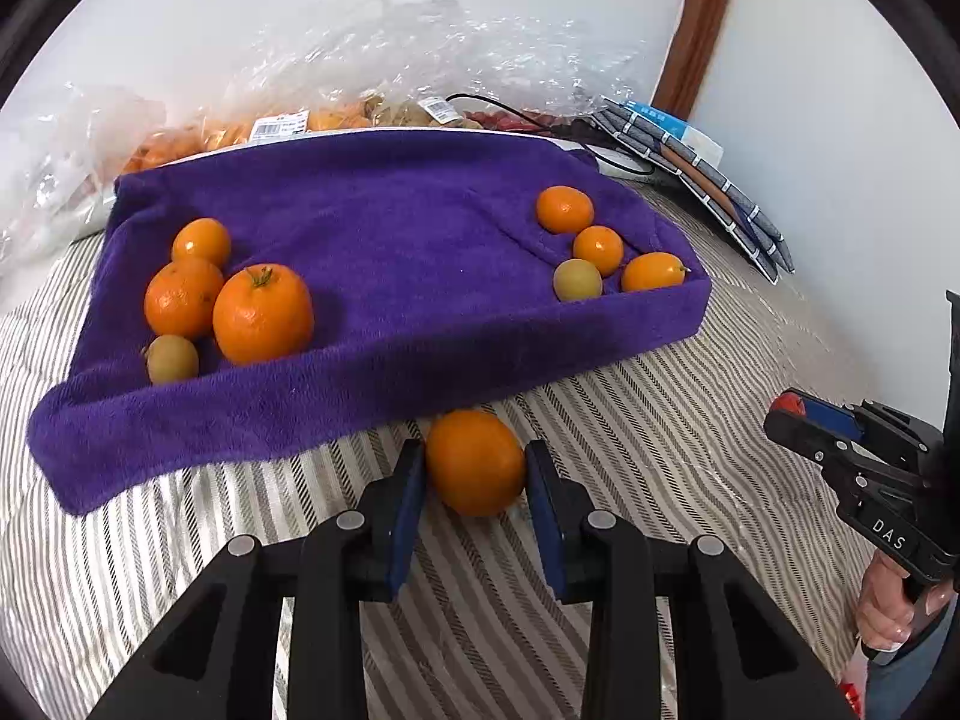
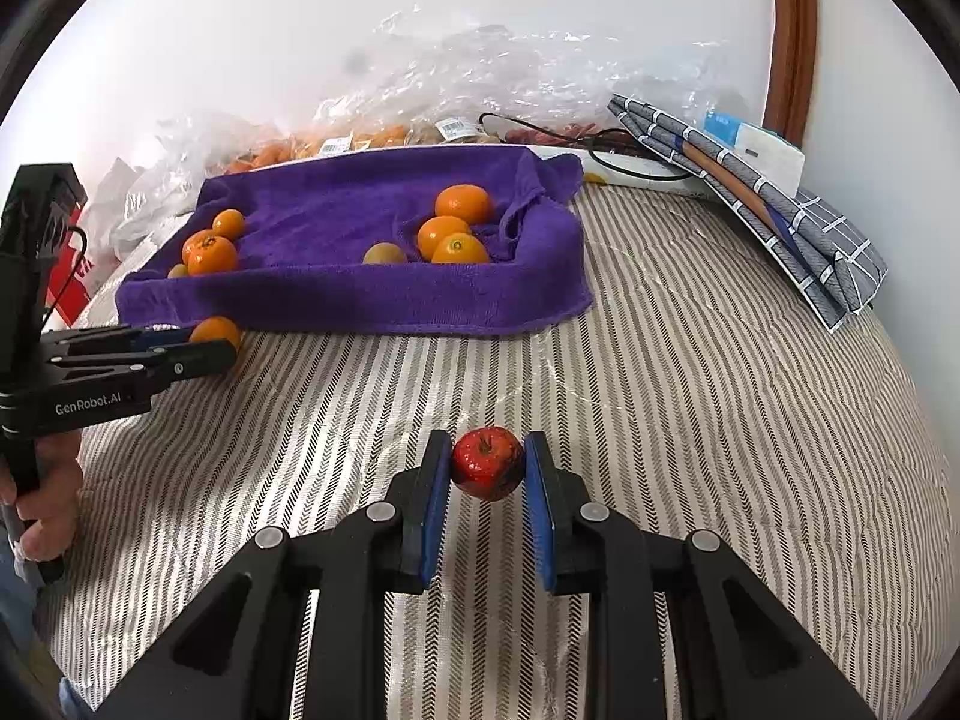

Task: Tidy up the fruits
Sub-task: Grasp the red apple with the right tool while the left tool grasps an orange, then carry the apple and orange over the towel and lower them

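Note:
My left gripper [image 1: 475, 468] is shut on an orange [image 1: 475, 462], low over the striped bedcover just in front of the purple towel-lined tray [image 1: 360, 384]. It also shows in the right wrist view [image 2: 207, 342] with the orange [image 2: 216, 330]. My right gripper [image 2: 487, 468] is shut on a small red apple [image 2: 487, 463], held above the bedcover well in front of the tray [image 2: 360, 306]. In the left wrist view the right gripper [image 1: 792, 414] is at the far right. In the tray, oranges and a greenish fruit [image 1: 173, 358] lie at the left, more oranges [image 1: 564, 209] at the right.
Clear plastic bags of fruit [image 1: 288, 126] lie behind the tray against the white wall. A folded grey checked cloth [image 2: 780, 222] and a black cable [image 2: 606, 150] lie at the back right. A striped bedcover [image 2: 720, 420] spreads to the right.

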The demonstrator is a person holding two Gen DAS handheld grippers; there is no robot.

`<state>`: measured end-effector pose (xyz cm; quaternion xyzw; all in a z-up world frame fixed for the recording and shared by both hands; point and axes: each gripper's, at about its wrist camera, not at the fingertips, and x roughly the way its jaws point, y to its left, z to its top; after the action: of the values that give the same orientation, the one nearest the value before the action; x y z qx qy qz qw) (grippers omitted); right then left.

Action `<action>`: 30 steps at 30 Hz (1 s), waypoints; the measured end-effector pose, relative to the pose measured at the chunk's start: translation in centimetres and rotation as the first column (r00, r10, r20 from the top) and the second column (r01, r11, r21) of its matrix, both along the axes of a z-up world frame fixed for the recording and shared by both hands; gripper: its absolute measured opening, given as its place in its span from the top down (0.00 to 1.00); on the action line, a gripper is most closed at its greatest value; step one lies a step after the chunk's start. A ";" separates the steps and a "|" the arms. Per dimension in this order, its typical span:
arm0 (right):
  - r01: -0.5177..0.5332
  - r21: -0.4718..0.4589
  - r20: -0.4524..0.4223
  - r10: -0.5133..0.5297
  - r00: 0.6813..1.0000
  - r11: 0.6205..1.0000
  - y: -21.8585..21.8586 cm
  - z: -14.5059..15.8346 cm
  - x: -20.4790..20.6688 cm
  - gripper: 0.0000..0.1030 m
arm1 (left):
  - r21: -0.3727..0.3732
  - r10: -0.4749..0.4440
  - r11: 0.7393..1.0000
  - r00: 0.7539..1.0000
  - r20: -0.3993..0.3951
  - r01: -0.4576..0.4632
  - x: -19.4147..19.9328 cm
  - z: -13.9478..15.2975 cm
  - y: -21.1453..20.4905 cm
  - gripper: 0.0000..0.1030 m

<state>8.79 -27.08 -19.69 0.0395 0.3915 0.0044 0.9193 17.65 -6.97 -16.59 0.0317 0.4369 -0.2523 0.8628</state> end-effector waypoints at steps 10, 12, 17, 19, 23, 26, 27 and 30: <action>-0.033 -0.001 0.066 0.033 0.997 0.999 0.2 3.4 2.4 0.76 | -0.096 0.123 0.988 0.992 0.024 -0.120 1.0 4.9 3.5 0.69; -0.046 -0.004 0.090 0.046 0.995 0.999 0.5 4.5 3.9 0.76 | -0.095 0.168 0.982 0.985 0.042 -0.163 2.6 6.1 4.3 0.69; -0.064 -0.003 0.127 0.063 0.990 0.998 1.2 6.1 8.2 0.76 | -0.086 0.226 0.972 0.971 0.077 -0.220 6.4 7.3 5.3 0.69; -0.069 0.016 0.127 0.066 0.990 0.997 1.3 6.3 9.9 0.76 | -0.089 0.233 0.970 0.969 0.078 -0.226 7.9 7.2 5.3 0.69; -0.073 0.040 0.124 0.067 0.990 0.997 1.5 6.2 12.7 0.76 | -0.115 0.235 0.967 0.970 0.061 -0.228 10.4 6.7 5.1 0.69; -0.063 0.033 0.122 0.058 0.991 0.997 1.5 5.9 14.5 0.76 | -0.125 0.245 0.963 0.969 0.038 -0.239 12.0 5.8 4.9 0.69; -0.063 0.035 0.122 0.058 0.991 0.997 1.5 5.7 14.9 0.76 | -0.130 0.249 0.961 0.968 0.026 -0.244 12.5 5.5 5.0 0.69; -0.063 0.059 0.123 0.055 0.991 0.996 1.3 4.9 15.9 0.76 | -0.129 0.266 0.957 0.964 0.018 -0.261 13.1 4.8 4.8 0.69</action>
<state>24.70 -25.81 -14.82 0.0565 0.3355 0.0463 0.9392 30.77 -2.13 -11.84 -0.0766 0.4052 -0.1615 0.8966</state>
